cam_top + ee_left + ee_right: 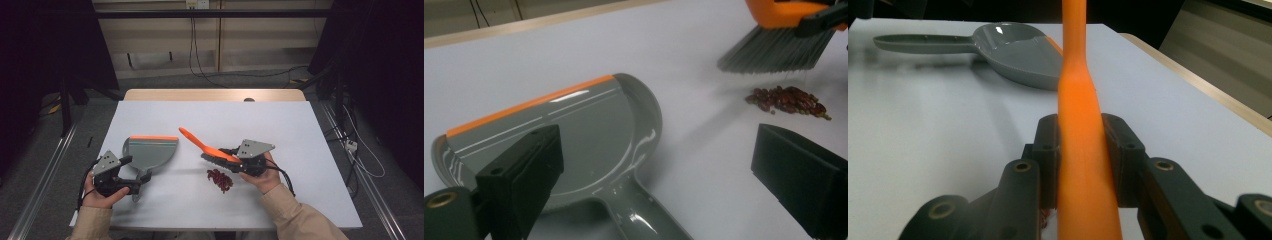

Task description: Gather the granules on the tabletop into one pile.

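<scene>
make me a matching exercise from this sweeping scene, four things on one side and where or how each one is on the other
Things
1. dustpan
2. brush
3. red beans
4. left claw

States
A. open, its jaws either side of a grey handle
B. clamped by its orange handle in the right claw
C. small pile on the white table, under the bristles
D. lying flat, orange lip toward the far edge

Pairs: 1-D, 2-B, 3-C, 4-A
</scene>
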{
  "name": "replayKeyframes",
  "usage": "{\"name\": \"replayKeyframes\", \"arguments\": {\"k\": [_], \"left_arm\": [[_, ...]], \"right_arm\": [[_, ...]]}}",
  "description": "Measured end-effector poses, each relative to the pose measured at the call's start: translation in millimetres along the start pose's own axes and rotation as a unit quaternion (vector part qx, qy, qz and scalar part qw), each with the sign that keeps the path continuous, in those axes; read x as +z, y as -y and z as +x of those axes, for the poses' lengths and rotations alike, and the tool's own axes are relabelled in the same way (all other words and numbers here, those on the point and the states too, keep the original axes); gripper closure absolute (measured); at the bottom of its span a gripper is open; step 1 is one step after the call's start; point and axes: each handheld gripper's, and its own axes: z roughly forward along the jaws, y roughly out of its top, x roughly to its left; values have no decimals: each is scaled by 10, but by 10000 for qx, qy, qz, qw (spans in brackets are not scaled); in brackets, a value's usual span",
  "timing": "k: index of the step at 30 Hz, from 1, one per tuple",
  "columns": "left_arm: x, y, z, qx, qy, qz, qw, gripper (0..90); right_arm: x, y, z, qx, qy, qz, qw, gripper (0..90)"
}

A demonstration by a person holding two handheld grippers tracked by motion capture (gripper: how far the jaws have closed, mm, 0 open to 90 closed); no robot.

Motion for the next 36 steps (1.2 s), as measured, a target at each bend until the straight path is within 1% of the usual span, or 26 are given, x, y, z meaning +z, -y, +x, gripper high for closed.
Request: {"name": "replayKeyframes", "arguments": {"k": [1, 2, 4, 6, 9, 11, 12, 14, 15, 17, 18, 20, 21, 23, 25, 27, 29, 30, 32, 33, 34, 35, 36], "left_arm": [[6, 10, -12, -7, -20, 17, 10000, 66], [4, 16, -13, 41, -47, 60, 10000, 66], [2, 29, -24, 20, -63, 63, 10000, 66], [1, 50, -25, 41, -153, 133, 9998, 68], [10, 107, -5, -16, -269, 257, 9993, 71], [10, 135, -4, -55, -394, 332, 9987, 76], [9, 144, -7, -51, -442, 397, 9982, 77], [14, 162, -14, -82, -541, 411, 9977, 83], [16, 167, -18, -107, -631, 469, 9968, 91], [30, 184, -18, -114, -671, 544, 9962, 100], [45, 198, -18, -150, -661, 554, 9962, 114], [66, 229, -7, -164, -742, 743, 9943, 153], [72, 242, 4, -222, -729, 772, 9941, 150], [63, 252, 22, -330, -775, 806, 9932, 151], [37, 255, 44, -355, -845, 850, 9922, 159], [7, 267, 80, -432, -921, 812, 9915, 181], [-33, 275, 132, -486, -1007, 828, 9903, 211], [-40, 278, 152, -502, -1017, 761, 9906, 237], [-31, 258, 177, -414, -976, 763, 9914, 294], [-5, 246, 178, -350, -945, 760, 9920, 303], [23, 230, 176, -235, -889, 817, 9924, 318], [60, 218, 174, -164, -824, 864, 9927, 334], [96, 206, 174, -119, -791, 934, 9924, 348]], "right_arm": [[-15, 1, 3, -8, -9, -13, 10000, 714], [-30, 2, 13, 13, 28, -24, 10000, 714], [-66, 9, 17, 52, 20, -91, 9999, 714], [-104, 14, 21, 130, 43, -156, 9998, 714], [-163, 15, 37, 170, 98, -213, 9996, 714], [-198, 17, 40, 254, 86, -287, 9992, 714], [-214, 14, 43, 248, 136, -294, 9992, 714], [-237, 8, 44, 273, 150, -337, 9989, 714], [-247, 7, 45, 263, 183, -350, 9989, 714], [-261, 8, 43, 320, 193, -373, 9986, 714], [-267, 10, 43, 303, 219, -383, 9986, 714], [-275, 10, 37, 332, 211, -376, 9985, 714], [-282, 11, 36, 321, 241, -376, 9985, 714], [-296, 13, 28, 359, 241, -387, 9983, 714], [-311, 16, 20, 383, 280, -408, 9980, 714], [-324, 18, 14, 409, 307, -415, 9978, 714], [-335, 23, 6, 423, 332, -411, 9977, 713], [-340, 26, 1, 422, 342, -416, 9977, 714], [-348, 30, -5, 452, 360, -409, 9975, 714], [-350, 33, -9, 462, 372, -409, 9974, 714], [-351, 35, -12, 470, 390, -406, 9973, 714], [-350, 37, -17, 487, 381, -401, 9973, 714], [-350, 40, -20, 492, 382, -400, 9973, 714]]}}
